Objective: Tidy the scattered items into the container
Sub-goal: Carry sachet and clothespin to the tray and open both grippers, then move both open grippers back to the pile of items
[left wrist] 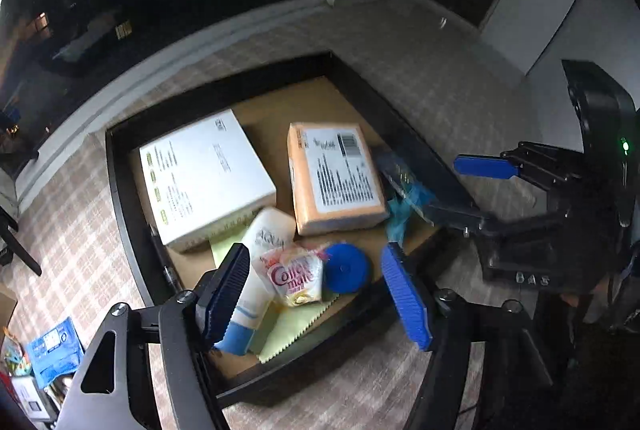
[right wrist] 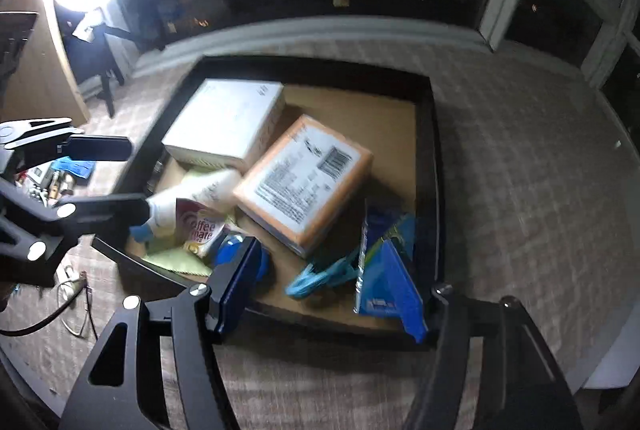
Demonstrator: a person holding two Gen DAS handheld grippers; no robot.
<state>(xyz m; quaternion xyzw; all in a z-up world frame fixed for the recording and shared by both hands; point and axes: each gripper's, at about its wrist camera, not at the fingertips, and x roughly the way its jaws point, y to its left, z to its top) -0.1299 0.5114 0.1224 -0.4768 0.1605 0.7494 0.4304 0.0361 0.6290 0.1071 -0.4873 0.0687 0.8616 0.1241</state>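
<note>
Black walls go all around the tray (left wrist: pixel 120 190), which sits on a checked cloth (left wrist: pixel 460 78) and has a brown cardboard bottom. Most of the things are already in it. A white box (left wrist: pixel 204 174) lies in the far left part. Just beside it, to the right, lies an orange packet (left wrist: pixel 336 178) with a white label and a bar code on top. In the right wrist view one corner of the packet sits up on the white box.

Nearer the front lies a white tube (left wrist: pixel 260 262) with a blue end. A small creamer bag (left wrist: pixel 296 274) rests against it, and a round blue cap (left wrist: pixel 346 268) sits just to the right of the bag. A pale yellow cloth (left wrist: pixel 296 326) lies under them. By the right wall are a teal clip (right wrist: pixel 320 274) and a blue packet (right wrist: pixel 376 242) that stands tilted.

The left tool (left wrist: pixel 324 294) hangs over the front of the tray. Its two fingers are wide apart and nothing is between them. The right tool (right wrist: pixel 324 290) hangs over the front right corner, also wide apart and holding nothing.

Some more small things, one a blue packet (left wrist: pixel 56 350), still lie off to the left of the tray.
</note>
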